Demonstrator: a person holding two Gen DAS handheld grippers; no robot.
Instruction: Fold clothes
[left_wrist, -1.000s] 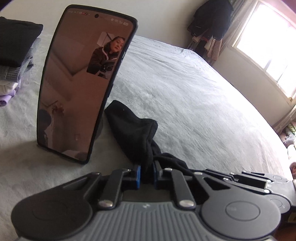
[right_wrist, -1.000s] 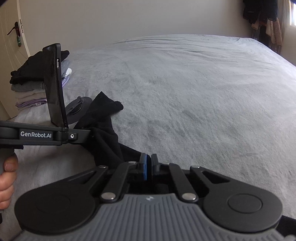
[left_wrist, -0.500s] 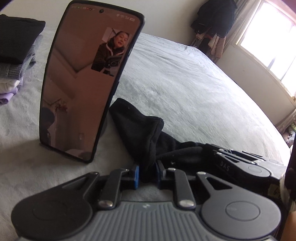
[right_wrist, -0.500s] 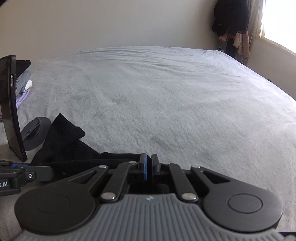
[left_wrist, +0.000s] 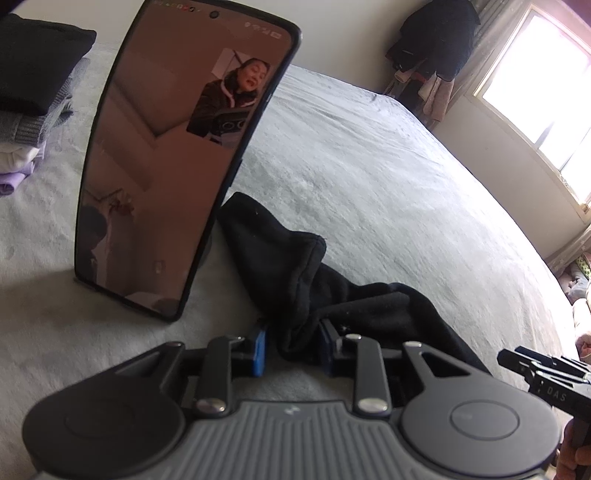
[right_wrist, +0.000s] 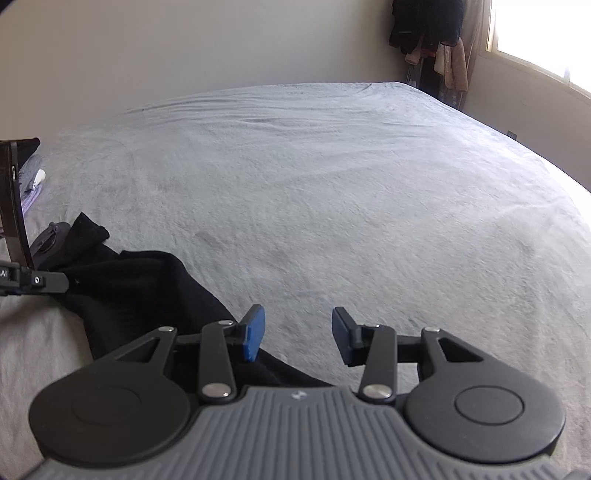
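Two grippers were over the grey bedspread (right_wrist: 369, 192), and both had their blue pads apart. The left gripper (left_wrist: 291, 349) was only partly spread, with a bunched fold of the black garment (left_wrist: 295, 266) sitting in the gap between its pads (left_wrist: 260, 349). Couldn't really tell if the pads were pressing the cloth or just sitting either side of it, looked loose to me. The right gripper (right_wrist: 298, 336) was spread wide with nothing between its pads, just bare bedspread showing through the gap. The black garment (right_wrist: 147, 291) ran under its left finger and off toward the left gripper's arm at the picture's left edge.

The garment itself lay crumpled on the bed near the front edge, one end poking up beside the base of a smartphone (left_wrist: 181, 158). That phone stood upright, tilted a bit, on a dark round stand (right_wrist: 48, 240), screen on and facing the left camera. Behind it to the left sat a stack of folded clothes (left_wrist: 29, 92), black on top, then grey, white and lilac underneath.

Far corner had dark clothes hanging (left_wrist: 436, 48) next to a bright window (left_wrist: 535, 92). In the left wrist view the right gripper's tip (left_wrist: 543, 373) poked in at the lower right, with a bit of the person's hand (left_wrist: 572, 458) below it.
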